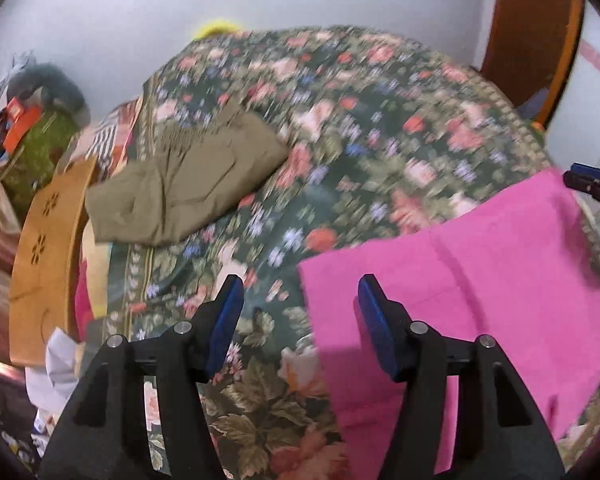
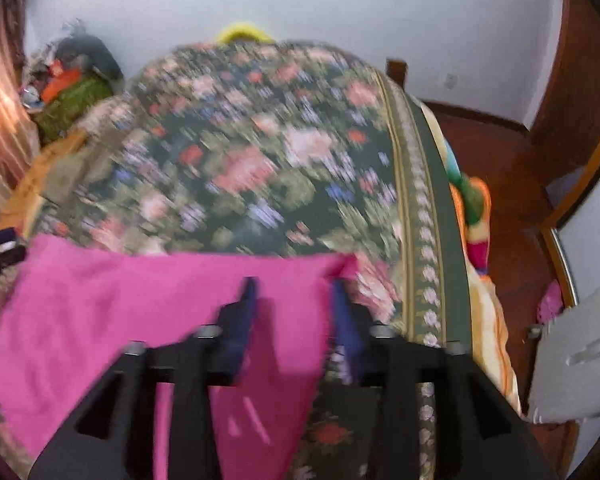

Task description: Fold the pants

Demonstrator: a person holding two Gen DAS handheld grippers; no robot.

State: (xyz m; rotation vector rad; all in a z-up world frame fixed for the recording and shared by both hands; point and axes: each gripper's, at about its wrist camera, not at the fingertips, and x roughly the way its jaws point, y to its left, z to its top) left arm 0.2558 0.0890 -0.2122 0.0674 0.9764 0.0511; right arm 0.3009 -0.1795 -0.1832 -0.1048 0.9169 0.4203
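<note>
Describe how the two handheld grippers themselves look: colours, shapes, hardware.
Both match. The left gripper has two black, angular plastic fingers with triangular cut-outs, blue pads on their inner faces, round silver bolt heads on top and a black crossbar. The right gripper looks the same, though blurred. No cables, markings or sleeves show.

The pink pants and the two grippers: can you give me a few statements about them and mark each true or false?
1. The pink pants lie on a flowered bedspread. True.
2. The left gripper is clamped on the pink pants. False: its jaws stand open, with bedspread and the pants' edge showing between them.
3. Olive pants lie folded on the bed, apart from the pink pants. True.
4. The right gripper hangs over bare floor. False: it is over the pink pants' edge, jaws apart.
5. The pink pants are rolled into a ball. False: they lie spread flat.
</note>
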